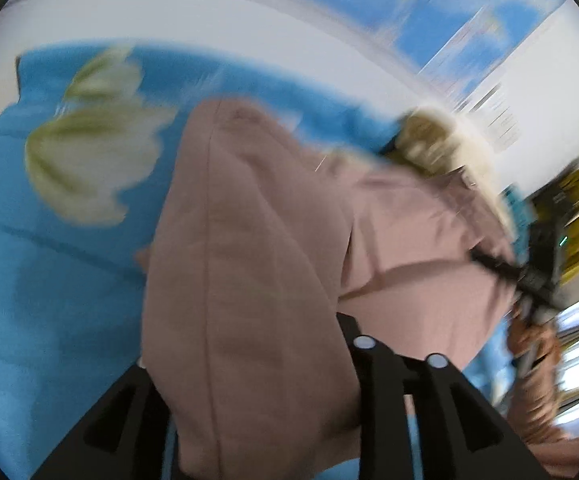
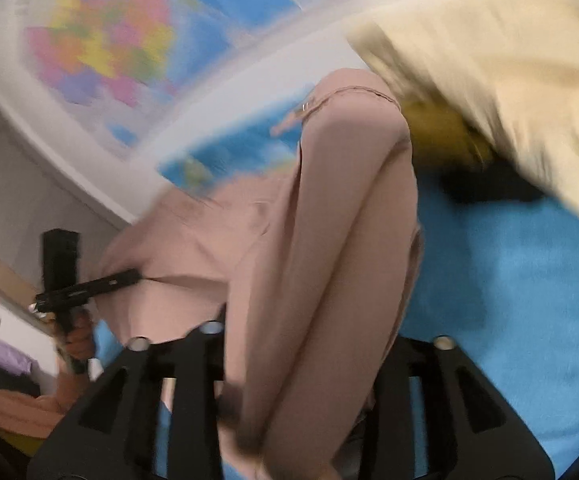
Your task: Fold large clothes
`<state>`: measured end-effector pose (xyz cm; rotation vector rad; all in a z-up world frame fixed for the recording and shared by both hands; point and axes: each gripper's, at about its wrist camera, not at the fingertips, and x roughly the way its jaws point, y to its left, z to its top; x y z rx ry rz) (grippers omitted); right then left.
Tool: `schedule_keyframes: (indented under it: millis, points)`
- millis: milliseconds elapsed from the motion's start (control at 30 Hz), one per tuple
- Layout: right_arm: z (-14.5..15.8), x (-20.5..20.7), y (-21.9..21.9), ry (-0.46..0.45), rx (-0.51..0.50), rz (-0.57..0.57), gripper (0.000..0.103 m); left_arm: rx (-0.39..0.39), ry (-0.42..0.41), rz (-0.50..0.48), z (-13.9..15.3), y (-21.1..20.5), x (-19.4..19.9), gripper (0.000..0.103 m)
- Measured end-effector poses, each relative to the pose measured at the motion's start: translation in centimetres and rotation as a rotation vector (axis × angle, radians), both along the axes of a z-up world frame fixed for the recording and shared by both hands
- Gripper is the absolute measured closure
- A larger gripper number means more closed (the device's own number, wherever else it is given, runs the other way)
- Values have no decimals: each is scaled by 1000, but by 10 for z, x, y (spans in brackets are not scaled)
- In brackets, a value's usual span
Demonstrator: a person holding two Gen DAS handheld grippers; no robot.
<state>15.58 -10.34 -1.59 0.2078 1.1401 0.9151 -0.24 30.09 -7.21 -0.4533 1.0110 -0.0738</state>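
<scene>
A large dusty-pink garment (image 1: 257, 248) hangs lifted over a blue bed cover (image 1: 49, 280). My left gripper (image 1: 257, 420) is shut on a fold of the pink garment, which fills the gap between its black fingers (image 1: 441, 420). My right gripper (image 2: 301, 408) is shut on another edge of the same garment (image 2: 329, 220). Each view shows the other gripper pinching the cloth: the right one in the left wrist view (image 1: 529, 276), the left one in the right wrist view (image 2: 85, 288). Both views are motion-blurred.
The blue cover (image 2: 509, 280) has a white and green flower print (image 1: 89, 160). A cream fluffy item (image 2: 509, 80) and a mustard-yellow cloth (image 2: 445, 136) lie at the far side. A colourful wall map (image 2: 109, 40) hangs on the white wall behind.
</scene>
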Motion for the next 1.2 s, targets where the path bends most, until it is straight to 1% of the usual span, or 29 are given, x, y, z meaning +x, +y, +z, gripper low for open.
schedule_keyframes:
  millis: [33, 67, 100, 133, 167, 200, 233, 333, 400, 433, 467, 500, 533, 567, 600, 633, 700, 767, 800, 833, 867, 900, 933, 967, 1000, 1067, 1100, 1133, 1200]
  points:
    - [-11, 2, -1, 7, -49, -13, 44, 20, 30, 7, -7, 2, -1, 63]
    - [-14, 1, -3, 7, -72, -22, 31, 11, 29, 7, -10, 4, -5, 63]
    - [-14, 1, -9, -1, -88, -44, 28, 3, 20, 4, -9, 7, -9, 62]
    - [-9, -2, -15, -18, -85, -58, 26, 17, -5, 11, -2, 10, -17, 53]
    - [-3, -4, -19, -38, -86, -70, 22, 66, -45, 37, 8, 12, -26, 45]
    - [7, -6, -26, -80, -102, -97, 17, 119, -96, 65, 17, 14, -35, 34]
    - [17, -9, -31, -129, -115, -117, 9, 174, -148, 91, 27, 15, -44, 26]
    - [39, -18, -29, -243, -138, -101, 7, 218, -212, 46, 46, 8, -47, 21]
    - [41, -19, -16, -284, -176, -52, 8, 260, -175, -1, 43, -3, -32, 21]
    - [39, -19, -7, -297, -203, -29, 11, 288, -146, -30, 36, -11, -22, 23]
    - [35, -17, 3, -296, -226, -14, 23, 316, -128, -41, 30, -17, -15, 27]
    - [28, -13, 12, -283, -260, -1, 34, 360, -100, -43, 20, -22, -4, 40]
    - [23, -10, 18, -273, -282, 1, 63, 387, -73, -45, 11, -25, 7, 54]
    - [17, -5, 23, -260, -303, 9, 89, 388, -63, -39, 7, -23, 13, 59]
    - [18, -3, 24, -254, -293, 11, 94, 370, -68, -31, 6, -19, 18, 71]
    - [22, 0, 20, -244, -256, 4, 96, 354, -74, -24, 6, -15, 19, 83]
    - [41, 0, 10, -257, -147, -23, 96, 279, -111, -6, 17, -4, 19, 94]
    - [55, 6, -5, -247, -19, -72, 96, 235, -159, 15, 28, 0, 20, 97]
    - [54, 12, -9, -235, -1, -94, 96, 232, -169, 29, 30, 2, 23, 97]
    - [45, 19, -6, -217, -33, -108, 95, 236, -160, 34, 27, 1, 29, 97]
    - [32, 25, 1, -192, -89, -96, 91, 245, -137, 36, 22, 0, 34, 95]
    - [17, 31, 7, -146, -135, -81, 84, 259, -116, 40, 16, -1, 38, 88]
    - [4, 35, 9, -103, -169, -78, 70, 274, -97, 42, 11, -2, 39, 78]
    - [-1, 35, 11, -80, -175, -75, 64, 284, -79, 52, 5, 1, 38, 71]
    - [-4, 35, 8, -65, -158, -74, 58, 277, -76, 70, 4, 5, 32, 59]
    - [2, 31, -9, -54, -98, -110, 12, 233, -114, 95, 9, 17, 13, 50]
    - [8, 28, -22, -72, -63, -138, 6, 200, -126, 109, 12, 26, 1, 40]
    - [11, 25, -27, -78, -48, -147, 5, 170, -131, 130, 15, 35, -11, 35]
    - [11, 23, -44, -52, -8, -159, 5, 127, -140, 153, 16, 46, -30, 32]
